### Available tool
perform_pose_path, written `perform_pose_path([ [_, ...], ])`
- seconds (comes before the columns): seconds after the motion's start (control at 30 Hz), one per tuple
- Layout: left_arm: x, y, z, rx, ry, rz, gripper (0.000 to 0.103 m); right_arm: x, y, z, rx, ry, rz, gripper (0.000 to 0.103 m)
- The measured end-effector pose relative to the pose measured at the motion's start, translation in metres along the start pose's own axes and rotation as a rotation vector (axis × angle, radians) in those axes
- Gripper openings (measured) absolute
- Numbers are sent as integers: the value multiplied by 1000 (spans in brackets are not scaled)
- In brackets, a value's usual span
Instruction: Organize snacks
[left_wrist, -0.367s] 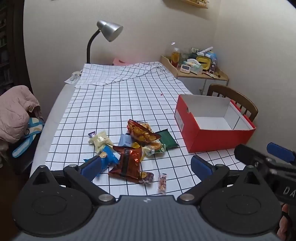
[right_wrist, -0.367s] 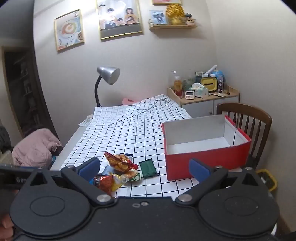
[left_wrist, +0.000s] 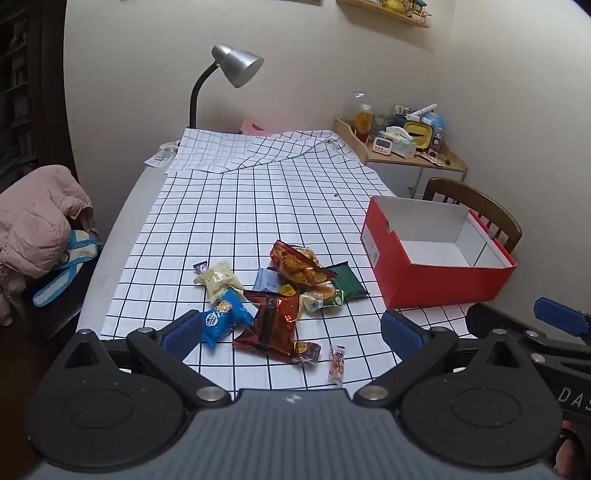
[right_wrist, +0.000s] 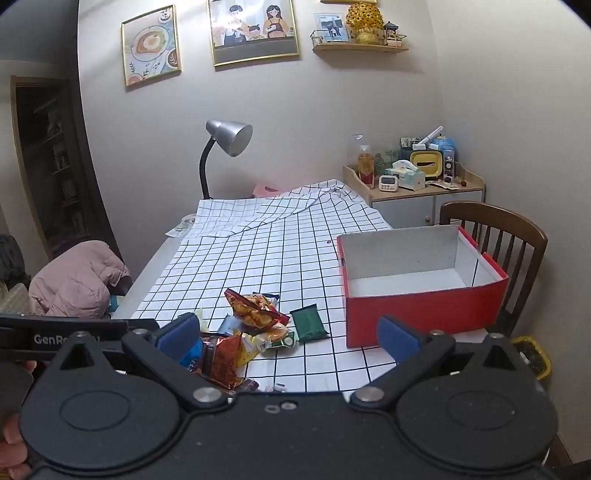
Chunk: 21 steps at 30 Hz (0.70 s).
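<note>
The left hand-held gripper (left_wrist: 291, 330) and the right hand-held gripper (right_wrist: 288, 332) both hang wide apart, holding nothing, over the checked surface (left_wrist: 236, 221). The snacks (left_wrist: 280, 295) lie heaped just beyond, apart from the empty red box (left_wrist: 436, 254) at the right. Farther back stand a lamp (left_wrist: 232, 70) and a chair (right_wrist: 495, 236), half hidden behind the box.

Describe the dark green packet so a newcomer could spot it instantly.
Find the red box on the checked tablecloth. Beside its near left corner lies a heap of snack packets; the dark green packet is the flat one at the heap's edge nearest the box, the only plain green wrapper there.
</note>
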<state>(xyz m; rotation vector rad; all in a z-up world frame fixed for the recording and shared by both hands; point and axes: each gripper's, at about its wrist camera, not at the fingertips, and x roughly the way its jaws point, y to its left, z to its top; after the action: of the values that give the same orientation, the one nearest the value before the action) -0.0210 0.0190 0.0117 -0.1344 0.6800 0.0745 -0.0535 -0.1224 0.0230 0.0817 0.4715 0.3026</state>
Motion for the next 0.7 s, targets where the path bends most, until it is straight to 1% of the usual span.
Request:
perform_pose_path([
  [0.1,-1,3,0,-6,7,2,103,20,-52,6,23,7,6,103],
  [0.13,0,4,1,-8,13,1,103,19,-37,2,1,1,-4,103],
  [0.17,0,4,1,-9,17,3,103,21,-31,0,-12,3,-6,103],
  [0.27,4,6,1,-12,31,6,103,22,-32,1,-21,-1,1,103],
  [0.37,3,7,-1,-6,26,4,103,21,-27,2,-23,8,-9,103],
  [0.53,3,7,-1,1,30,1,103,19,-31,5,-22,15,-5,103],
  [0.7,3,8,-1,1,32,0,103,18,-28,7,-34,16,-17,103],
])
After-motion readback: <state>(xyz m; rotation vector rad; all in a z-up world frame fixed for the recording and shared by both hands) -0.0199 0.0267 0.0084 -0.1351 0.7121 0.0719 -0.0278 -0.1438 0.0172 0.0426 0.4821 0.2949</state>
